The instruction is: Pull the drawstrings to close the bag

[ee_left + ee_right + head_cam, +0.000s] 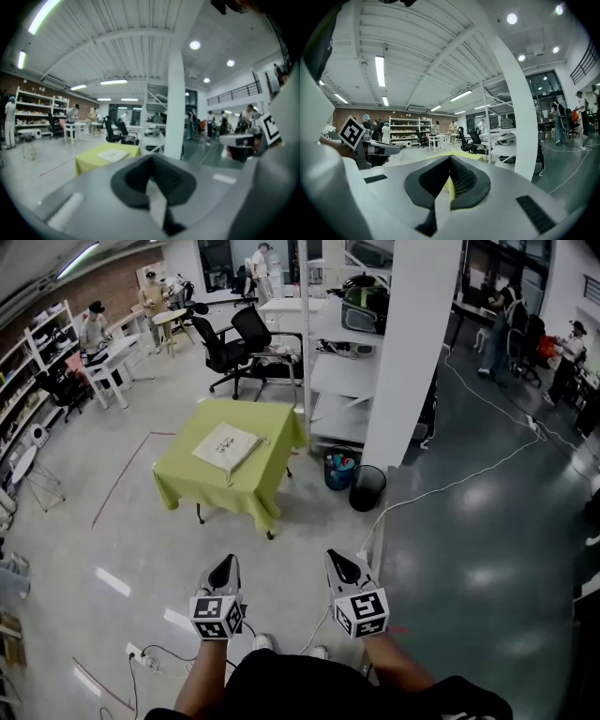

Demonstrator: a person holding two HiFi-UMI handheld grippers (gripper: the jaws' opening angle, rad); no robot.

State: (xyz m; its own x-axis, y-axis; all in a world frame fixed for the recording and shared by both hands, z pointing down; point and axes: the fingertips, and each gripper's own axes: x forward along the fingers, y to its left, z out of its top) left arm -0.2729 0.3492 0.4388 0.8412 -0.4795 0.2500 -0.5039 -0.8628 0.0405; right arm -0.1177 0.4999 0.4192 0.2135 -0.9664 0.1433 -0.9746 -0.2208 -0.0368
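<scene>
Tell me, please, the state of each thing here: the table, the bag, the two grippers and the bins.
Table: covered with a green cloth.
Bag: lying flat on the table, untouched; too far away to tell whether its mouth is drawn.
Left gripper: shut, empty.
Right gripper: shut, empty.
Blue bin: upright, things inside.
Black bin: upright.

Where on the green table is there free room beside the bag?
The green cloth is bare in a strip all round the bag. Crowded: to the table's right, the blue bin and black bin; behind it, the office chairs.
</scene>
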